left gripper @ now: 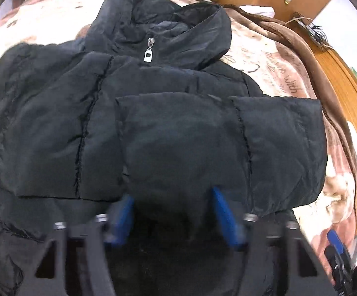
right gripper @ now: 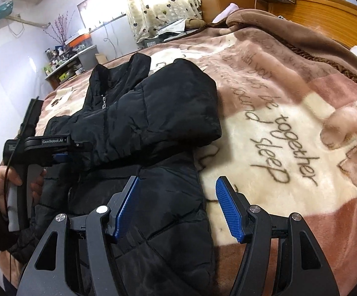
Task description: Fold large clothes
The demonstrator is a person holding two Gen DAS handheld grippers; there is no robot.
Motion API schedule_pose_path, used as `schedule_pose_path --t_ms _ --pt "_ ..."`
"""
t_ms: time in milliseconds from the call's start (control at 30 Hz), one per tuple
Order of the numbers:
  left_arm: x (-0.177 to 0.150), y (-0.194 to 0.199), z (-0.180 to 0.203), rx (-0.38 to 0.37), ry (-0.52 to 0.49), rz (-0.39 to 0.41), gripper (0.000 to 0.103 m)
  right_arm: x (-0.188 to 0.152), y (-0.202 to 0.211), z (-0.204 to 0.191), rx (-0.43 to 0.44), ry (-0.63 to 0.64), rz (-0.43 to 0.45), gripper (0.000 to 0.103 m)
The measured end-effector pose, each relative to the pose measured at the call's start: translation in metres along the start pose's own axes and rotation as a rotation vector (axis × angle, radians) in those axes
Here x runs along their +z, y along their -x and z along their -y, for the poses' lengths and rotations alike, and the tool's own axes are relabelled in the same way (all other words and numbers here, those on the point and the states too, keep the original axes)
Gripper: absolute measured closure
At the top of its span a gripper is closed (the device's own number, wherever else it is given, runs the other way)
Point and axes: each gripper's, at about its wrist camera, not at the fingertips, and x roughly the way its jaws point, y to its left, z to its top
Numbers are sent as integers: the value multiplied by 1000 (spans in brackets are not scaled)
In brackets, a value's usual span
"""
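Note:
A black puffer jacket (left gripper: 153,123) lies zipped on the bed, hood away from me, a silver zipper pull (left gripper: 148,54) at its collar. One sleeve is folded across the chest. My left gripper (left gripper: 172,194) sits on that sleeve's near end, its blue pads sunk into the padded fabric that fills the gap. In the right wrist view the jacket (right gripper: 153,113) is at the left and the left gripper (right gripper: 62,150) bites its sleeve edge, held by a hand (right gripper: 8,177). My right gripper (right gripper: 178,180) hovers open over the jacket's hem side and the blanket, with nothing gripped.
A pink and cream plush blanket (right gripper: 289,135) with printed writing covers the bed. A wooden headboard (right gripper: 326,7) runs along the far right. A cluttered shelf (right gripper: 65,61) and a curtain (right gripper: 158,2) stand beyond the bed. The right gripper's blue pad (left gripper: 336,244) shows at the left view's lower right.

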Motion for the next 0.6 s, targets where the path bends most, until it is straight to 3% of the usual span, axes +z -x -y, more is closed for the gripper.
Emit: schedule_pose_path --t_ms 67,167,367,600 --pt "0 6 -2 17 -2 1 86 2 -5 0 -10 -14 -6 39" --pt "1 24 -9 -19 18 25 94 4 -7 -4 -11 -16 2 39" --pt "9 74 -10 -58 -29 128 95 15 -12 -4 -17 -33 10 39" --pt "32 115 -28 -36 -44 215 95 31 -16 -18 -7 -11 32 39"
